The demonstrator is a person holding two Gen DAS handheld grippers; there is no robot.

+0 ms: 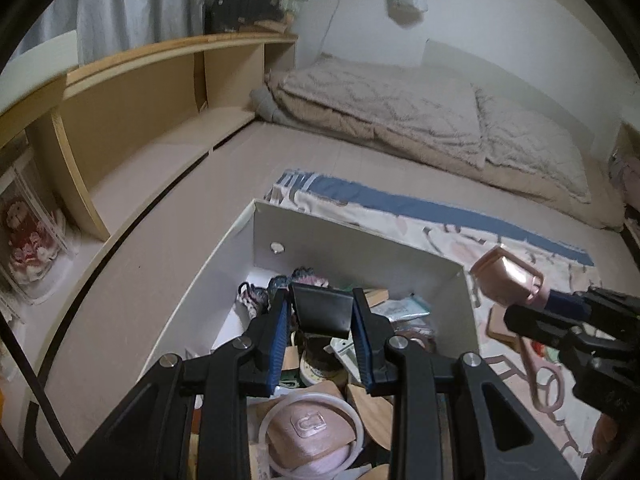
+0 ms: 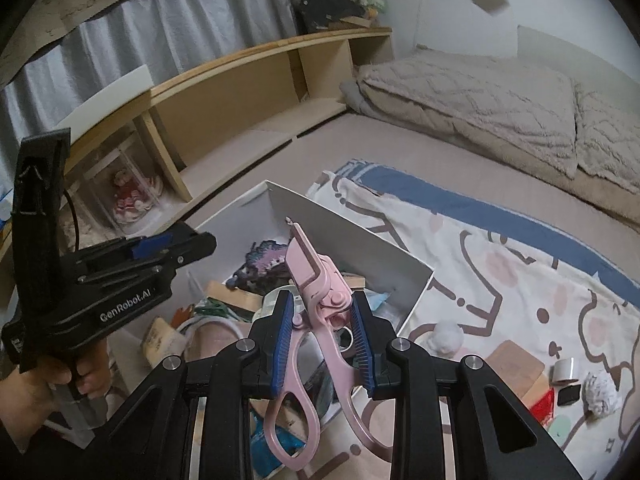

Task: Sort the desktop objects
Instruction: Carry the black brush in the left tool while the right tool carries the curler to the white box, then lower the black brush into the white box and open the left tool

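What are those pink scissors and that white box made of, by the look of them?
Pink scissors: handles and blade cover look like glossy moulded plastic, with soft highlights and rounded edges; any metal blade is hidden.
White box: probably matt cardboard, judging by its thin flat walls and sharp folded corners.

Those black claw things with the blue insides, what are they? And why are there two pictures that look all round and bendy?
They are grabbing tools, one in each of a person's hands. Each carries a small wide-eyed camera looking along its two fingers, which bends the picture. One picture comes from the left gripper; it pinches a flat black rectangular piece. The other comes from the right gripper; it pinches a pair of pink plastic scissors near the hinge. Both hang above an open white cardboard box full of small odds and ends. The box sits on a cream patterned cloth with a blue stripe, where a white fluffy pom-pom also lies.
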